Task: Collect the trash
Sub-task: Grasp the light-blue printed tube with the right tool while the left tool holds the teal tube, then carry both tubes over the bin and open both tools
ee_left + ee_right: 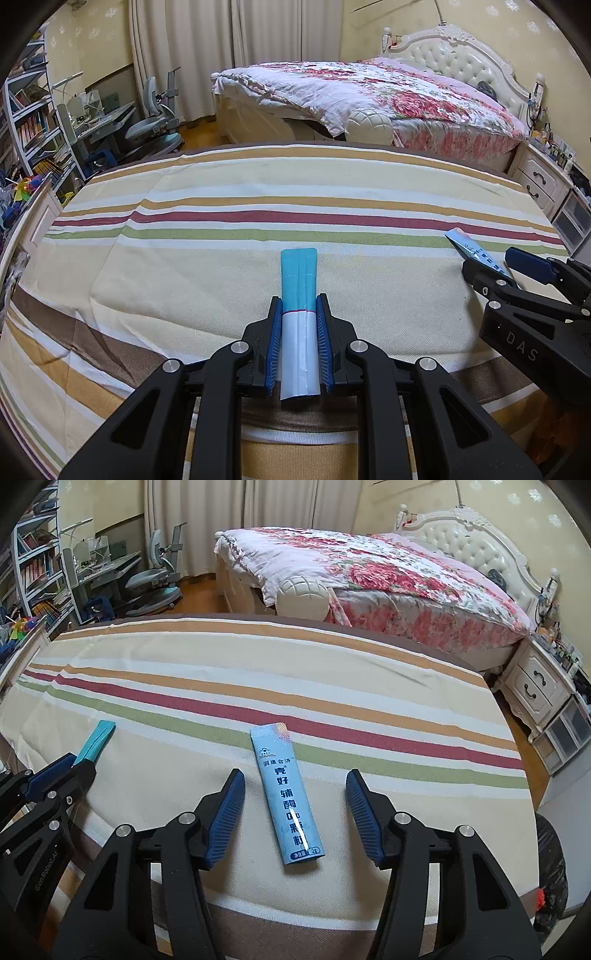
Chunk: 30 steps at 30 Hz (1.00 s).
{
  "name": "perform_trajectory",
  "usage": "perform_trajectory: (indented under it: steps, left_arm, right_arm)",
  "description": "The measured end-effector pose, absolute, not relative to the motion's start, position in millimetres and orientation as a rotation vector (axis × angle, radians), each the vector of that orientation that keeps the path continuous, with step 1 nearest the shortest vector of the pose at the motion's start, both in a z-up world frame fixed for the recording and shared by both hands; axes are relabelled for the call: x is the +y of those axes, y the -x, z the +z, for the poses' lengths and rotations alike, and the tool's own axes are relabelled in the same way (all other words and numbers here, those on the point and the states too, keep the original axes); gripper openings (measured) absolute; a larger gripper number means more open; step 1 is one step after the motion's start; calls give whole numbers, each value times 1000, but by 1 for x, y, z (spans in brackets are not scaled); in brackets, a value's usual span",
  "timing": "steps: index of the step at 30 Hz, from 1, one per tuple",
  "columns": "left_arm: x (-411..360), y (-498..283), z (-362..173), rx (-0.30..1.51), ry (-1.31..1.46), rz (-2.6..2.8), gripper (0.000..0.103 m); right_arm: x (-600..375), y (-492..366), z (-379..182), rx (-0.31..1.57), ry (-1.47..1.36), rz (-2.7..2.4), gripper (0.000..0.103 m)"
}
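Note:
A teal-and-white stick sachet (298, 273) is pinched between the blue pads of my left gripper (298, 301), its teal end poking out forward over the striped cloth (184, 258). A light blue stick sachet (286, 797) with printed characters lies flat on the cloth. My right gripper (295, 775) stands open astride it, and both pads are clear of the packet's sides. In the right wrist view the left gripper (79, 762) shows at the left edge with the teal sachet (98, 738). The right gripper (491, 260) shows at the right edge of the left wrist view.
A black trash bag (550, 867) sits just off the cloth's right edge. Beyond the far edge stand a floral bed (369, 92), a white nightstand (535, 679), and a desk with a chair (155, 122) at the left.

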<state>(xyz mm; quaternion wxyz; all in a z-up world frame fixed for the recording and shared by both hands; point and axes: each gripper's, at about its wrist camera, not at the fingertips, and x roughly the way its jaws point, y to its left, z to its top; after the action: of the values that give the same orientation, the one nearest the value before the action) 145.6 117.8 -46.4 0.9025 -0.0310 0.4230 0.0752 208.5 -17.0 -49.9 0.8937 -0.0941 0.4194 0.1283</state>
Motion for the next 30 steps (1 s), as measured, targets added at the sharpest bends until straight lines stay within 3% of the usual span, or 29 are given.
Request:
perform_trajectory:
  steps: [10, 30]
  left_arm:
    - [119, -146, -46, 874, 67, 153, 19]
    - [104, -128, -37, 850, 68, 111, 19]
  right_arm:
    - [-8, -197, -48, 865, 216, 305, 21]
    - [-40, -144, -40, 862, 155, 296, 19]
